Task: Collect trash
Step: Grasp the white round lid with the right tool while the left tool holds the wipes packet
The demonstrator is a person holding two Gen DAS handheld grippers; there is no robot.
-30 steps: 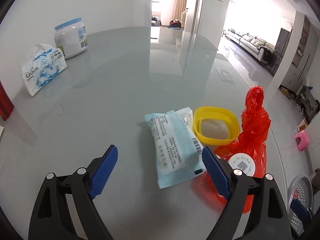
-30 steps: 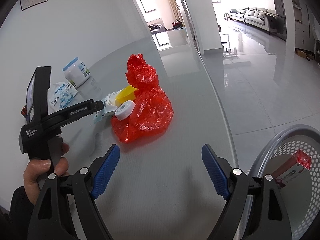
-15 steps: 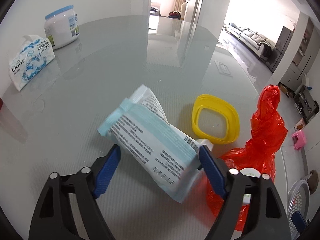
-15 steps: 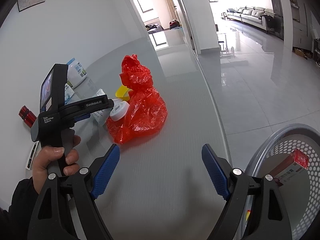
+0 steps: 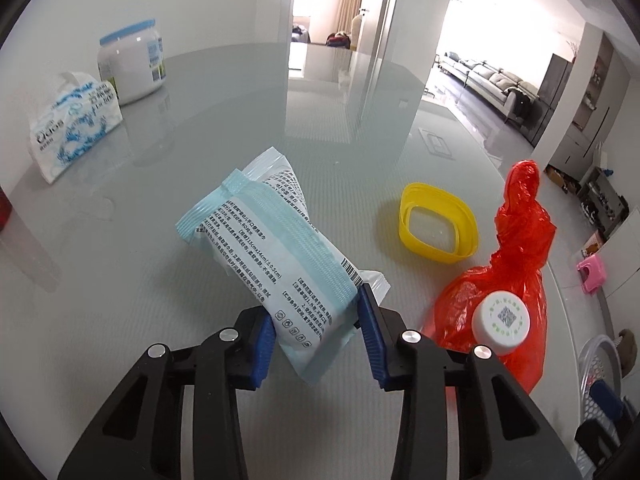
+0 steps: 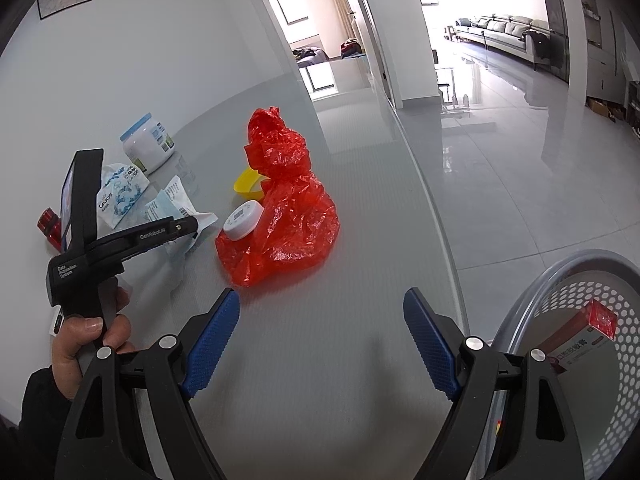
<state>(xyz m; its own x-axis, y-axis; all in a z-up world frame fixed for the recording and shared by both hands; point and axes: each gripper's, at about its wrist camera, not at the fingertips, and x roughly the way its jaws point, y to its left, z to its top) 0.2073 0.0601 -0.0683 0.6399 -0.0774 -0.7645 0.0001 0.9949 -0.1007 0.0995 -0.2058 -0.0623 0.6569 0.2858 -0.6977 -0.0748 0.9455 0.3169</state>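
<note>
My left gripper (image 5: 318, 334) is shut on a light-blue wet-wipe packet (image 5: 276, 256) and holds it tilted above the glass table; both also show in the right wrist view (image 6: 176, 208). A crumpled red plastic bag (image 5: 516, 276) with a white round lid (image 5: 502, 318) lies to the right, next to a yellow ring-shaped lid (image 5: 438, 226). My right gripper (image 6: 322, 340) is open and empty over the table's near edge, in front of the red bag (image 6: 284, 208). A grey mesh basket (image 6: 600, 312) with a red box (image 6: 580, 340) stands below the table at right.
A white jar with a blue lid (image 5: 130, 62) and a tissue pack (image 5: 70, 128) stand at the far left of the table (image 5: 240, 112). A red object (image 6: 48, 226) sits at the left edge. The basket rim (image 5: 596, 364) shows at lower right.
My left gripper has closed on the wet-wipe packet and lifted it off the table, tilting it. The right gripper has stayed open and hardly moved.
</note>
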